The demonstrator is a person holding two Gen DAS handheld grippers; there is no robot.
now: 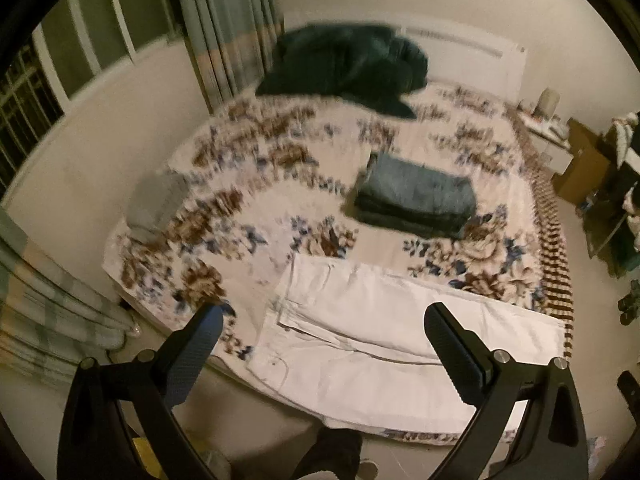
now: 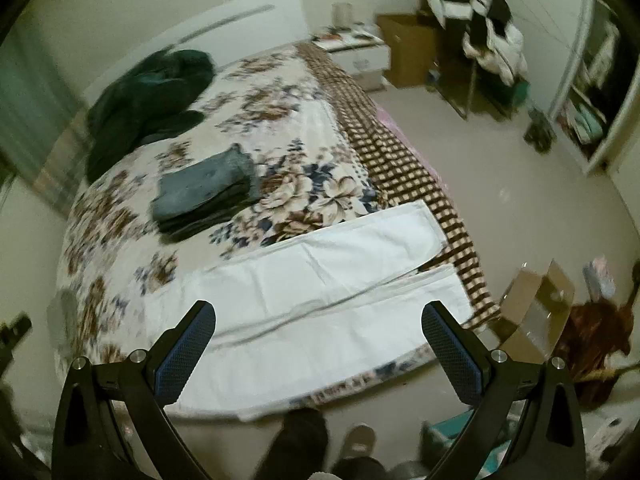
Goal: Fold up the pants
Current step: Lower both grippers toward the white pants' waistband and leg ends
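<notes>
White pants [image 1: 372, 332] lie flat along the near edge of a bed with a floral cover [image 1: 256, 200], waist to the left and both legs [image 2: 320, 280] stretched to the right. My left gripper [image 1: 324, 320] is open and empty, held above the waist end. My right gripper [image 2: 320, 316] is open and empty, held above the legs. Neither touches the cloth.
A folded stack of grey-blue pants [image 1: 416, 200] [image 2: 204, 196] sits mid-bed. A dark green heap of clothes [image 1: 352, 68] [image 2: 148, 96] lies at the headboard end. A grey item [image 1: 156, 204] lies at the left edge. An open cardboard box [image 2: 536, 308] stands on the floor at right. The person's feet [image 2: 360, 440] are below.
</notes>
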